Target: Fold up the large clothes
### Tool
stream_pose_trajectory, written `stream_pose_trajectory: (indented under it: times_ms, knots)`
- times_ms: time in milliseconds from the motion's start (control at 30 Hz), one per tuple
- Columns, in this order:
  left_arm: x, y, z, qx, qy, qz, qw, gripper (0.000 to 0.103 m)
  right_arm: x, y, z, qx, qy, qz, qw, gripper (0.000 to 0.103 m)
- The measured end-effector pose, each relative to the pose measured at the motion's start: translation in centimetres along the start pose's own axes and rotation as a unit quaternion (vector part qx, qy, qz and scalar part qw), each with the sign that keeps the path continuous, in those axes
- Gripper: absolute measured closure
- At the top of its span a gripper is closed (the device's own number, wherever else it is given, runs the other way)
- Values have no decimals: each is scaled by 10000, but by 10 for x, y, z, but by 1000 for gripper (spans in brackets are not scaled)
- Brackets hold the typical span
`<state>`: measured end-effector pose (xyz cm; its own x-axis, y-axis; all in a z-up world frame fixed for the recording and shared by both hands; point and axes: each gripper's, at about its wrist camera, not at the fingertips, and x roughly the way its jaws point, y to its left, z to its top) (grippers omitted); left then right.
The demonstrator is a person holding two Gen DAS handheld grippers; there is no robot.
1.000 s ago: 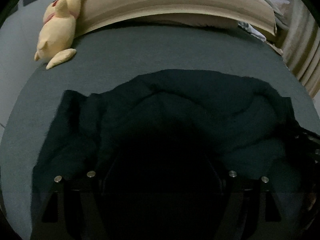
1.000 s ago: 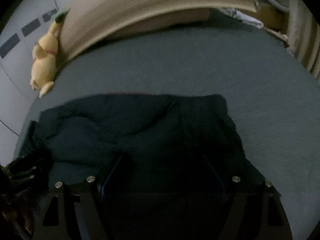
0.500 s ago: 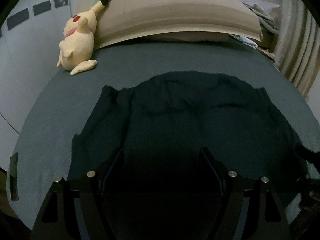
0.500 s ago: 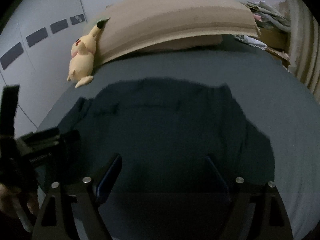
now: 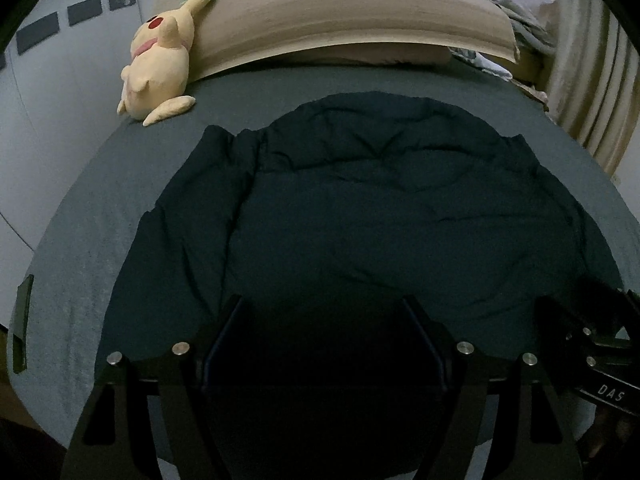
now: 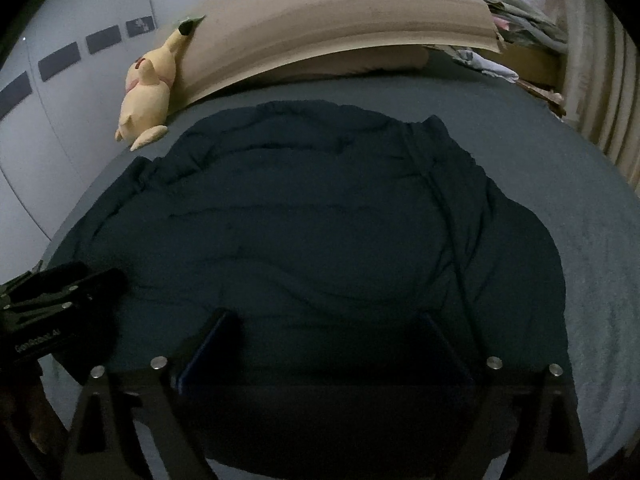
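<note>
While the dark garment (image 5: 384, 216) lies spread across the grey bed (image 5: 80, 240), reaching from the near edge most of the way toward the tan pillow (image 5: 340, 12) at the far end, little folding proper shows yet; the cloth is opened out roughly flat, with wrinkles across the middle and what looks like a sleeve lying along its left side, so I judge the laying-out to be about done and the folds themselves still to come. The left gripper (image 5: 324, 320) hangs over the near hem with its jaws apart, dark cloth showing in the gap; whether any of it is pinched is too dim to tell, though the pads seem clear of it. The right gripper (image 6: 328, 332) stands wide, its jaws having just been opening, with cloth beneath them but nothing visibly pressed between; each tool shows at the edge of the other's view, so they sit side by side at the near hem. A yellow plush toy (image 5: 160, 68) leans at the far left against the pillow, well apart from the garment; a heap of crumpled things lies at the far right by the curtain (image 5: 592, 60). Left to do: sleeves in, sides over, then a fold along the length.
</note>
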<state>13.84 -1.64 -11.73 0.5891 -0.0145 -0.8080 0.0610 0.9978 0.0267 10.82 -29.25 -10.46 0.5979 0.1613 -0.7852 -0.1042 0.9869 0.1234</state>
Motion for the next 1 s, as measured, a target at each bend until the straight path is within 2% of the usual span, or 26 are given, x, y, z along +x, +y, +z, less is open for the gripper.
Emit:
stream_pose_trajectory:
  times_ms: [400,600,800,1000]
  knots:
    - [9,-2,-11,70,-146,132,9998,19,10,3,-5,-104,11,-185,9998,1]
    - [1,2,-10,-98,-97,75,9999,18,5,1,6,-58,179,-198,9996,0]
    - [-25,12,-12,-414,-284,-22,9987,19,-31,0,11,119,-245,-153,9995,0]
    - [-30,16,-7,-464,-425,41,9980,19,-32,11,19,-66,-254,-101,9996,0]
